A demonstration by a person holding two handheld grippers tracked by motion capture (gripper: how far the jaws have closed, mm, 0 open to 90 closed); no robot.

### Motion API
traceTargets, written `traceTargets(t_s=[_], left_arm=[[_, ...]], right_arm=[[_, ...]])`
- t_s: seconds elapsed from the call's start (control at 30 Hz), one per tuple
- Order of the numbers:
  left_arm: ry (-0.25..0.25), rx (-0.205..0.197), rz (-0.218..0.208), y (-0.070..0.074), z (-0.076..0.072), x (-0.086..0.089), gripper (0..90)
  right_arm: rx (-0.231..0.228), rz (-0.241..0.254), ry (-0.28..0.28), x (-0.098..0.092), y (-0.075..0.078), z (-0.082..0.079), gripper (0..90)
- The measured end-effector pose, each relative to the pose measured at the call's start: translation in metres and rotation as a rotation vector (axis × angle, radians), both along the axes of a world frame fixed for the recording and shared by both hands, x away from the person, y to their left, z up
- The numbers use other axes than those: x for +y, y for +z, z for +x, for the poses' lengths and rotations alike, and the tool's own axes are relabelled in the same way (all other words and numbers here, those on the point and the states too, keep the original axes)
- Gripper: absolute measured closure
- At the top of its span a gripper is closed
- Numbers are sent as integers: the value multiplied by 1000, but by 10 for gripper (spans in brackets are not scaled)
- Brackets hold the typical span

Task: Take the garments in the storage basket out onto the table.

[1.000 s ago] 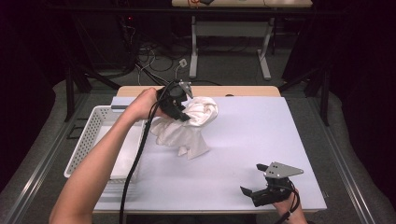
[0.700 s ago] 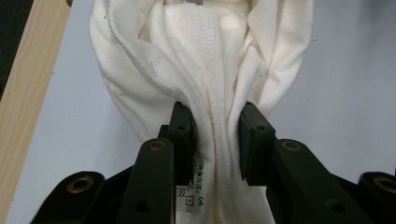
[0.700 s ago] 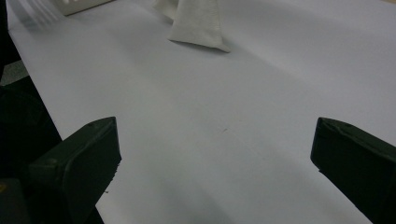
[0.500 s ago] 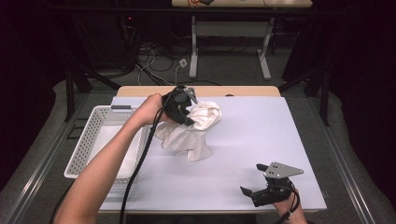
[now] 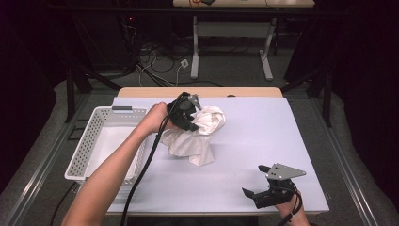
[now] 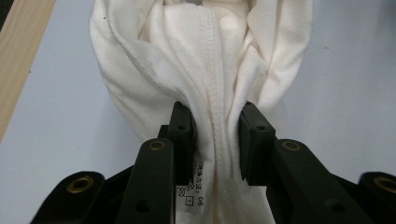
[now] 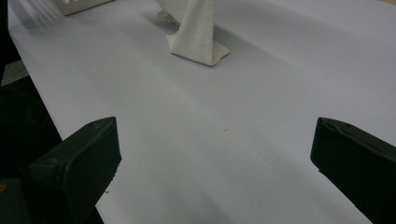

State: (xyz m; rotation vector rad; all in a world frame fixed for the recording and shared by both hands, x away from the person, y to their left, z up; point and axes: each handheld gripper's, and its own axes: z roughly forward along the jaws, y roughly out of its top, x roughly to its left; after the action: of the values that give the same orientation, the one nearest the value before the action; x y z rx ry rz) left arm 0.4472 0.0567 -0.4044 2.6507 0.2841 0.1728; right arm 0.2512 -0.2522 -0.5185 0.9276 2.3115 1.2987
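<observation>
Table [image 5: 263, 141] carries a white basket [image 5: 94, 136] at its left and a bunched white shirt [image 5: 197, 136] just beside it, pinched at a seam by the left gripper [image 6: 217, 140], whose thin bite could slip, while the right gripper [image 5: 256, 190] rests wide open, empty.

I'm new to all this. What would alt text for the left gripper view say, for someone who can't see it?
Two black gripper jaws rise from the bottom edge and pinch a bunched fold of a white cotton garment between their pads, a stitched seam running down the middle. A small printed care label peeks out by the left jaw, with the pale lavender table surface behind.
</observation>
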Motion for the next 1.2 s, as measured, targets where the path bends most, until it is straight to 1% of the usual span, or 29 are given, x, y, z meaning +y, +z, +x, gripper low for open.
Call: traceTargets(t_s=[0.07, 0.2, 0.3, 0.33, 0.37, 0.43, 0.47, 0.5, 0.53, 0.63, 0.67, 0.7, 0.73, 0.77, 0.8, 0.83, 0.87, 0.9, 0.93, 0.97, 1.0, 1.03, 1.1, 1.13, 1.17, 1.2], left_arm=[[13, 0, -9, -7, 0, -2, 705], [21, 2, -8, -12, -1, -4, 704], [31, 6, -23, -18, 0, -7, 704], [31, 6, -23, -18, 0, -7, 703], [31, 10, -15, -22, 1, -9, 703], [33, 9, -17, -25, 1, -10, 702], [38, 18, -16, -28, 1, -11, 701], [41, 26, -18, -34, 1, -13, 699], [41, 26, -18, -34, 1, -13, 698], [61, 43, -18, -43, 2, -16, 689], [70, 61, -18, -50, 2, -18, 682], [70, 61, -18, -50, 2, -18, 657], [79, 70, -7, -56, 3, -21, 629], [94, 66, 2, -67, 4, -24, 600], [107, 74, -2, -71, 5, -25, 541], [128, 87, -10, -74, 6, -25, 452], [137, 88, -18, -75, 7, -24, 384], [137, 88, -18, -75, 7, -24, 326], [155, 95, -33, -76, 7, -23, 326], [172, 98, -44, -76, 6, -22, 267], [176, 99, -47, -74, 5, -20, 175], [176, 78, -53, -71, 1, -15, 154], [183, 74, -57, -70, -1, -14, 151], [199, 62, -73, -65, -4, -7, 105], [199, 62, -73, -65, -4, -7, 86], [212, 54, -75, -61, -9, -2, 71]], right_arm=[[1, -7, 7, -1, 0, 0, 13], [6, -4, 7, 0, 1, 0, 14], [6, -4, 5, -1, 1, -1, 14], [6, -4, 5, -1, 1, -1, 14], [0, 0, 1, -1, 1, 0, 15], [11, -9, 0, -1, 1, -1, 15], [4, -1, 0, -1, 0, 0, 15], [12, -5, 2, -1, 1, 0, 15], [12, -5, 2, -1, 1, 0, 15], [6, -8, -1, 0, 0, 1, 15], [7, -8, 1, 0, 0, 1, 15], [7, -8, 1, 0, 0, 1, 15], [7, -9, 1, 0, 0, 1, 15], [6, -8, 3, 0, 0, 1, 15], [4, -10, 6, 0, 0, 1, 15], [12, -14, 12, 1, 0, 1, 15], [15, -16, 14, 1, 0, 1, 15], [13, -17, 14, 1, 0, 1, 15], [13, -17, 14, 1, 0, 1, 15], [8, -16, 14, 0, 0, 1, 15], [3, -5, 11, 0, 0, 1, 15], [13, -4, 10, -1, 1, 0, 15], [9, -2, 10, -1, 1, 0, 15], [11, -2, 12, -1, 1, 0, 15], [10, -7, 12, 0, 0, 0, 15], [2, -3, 13, 0, 0, 0, 15]])
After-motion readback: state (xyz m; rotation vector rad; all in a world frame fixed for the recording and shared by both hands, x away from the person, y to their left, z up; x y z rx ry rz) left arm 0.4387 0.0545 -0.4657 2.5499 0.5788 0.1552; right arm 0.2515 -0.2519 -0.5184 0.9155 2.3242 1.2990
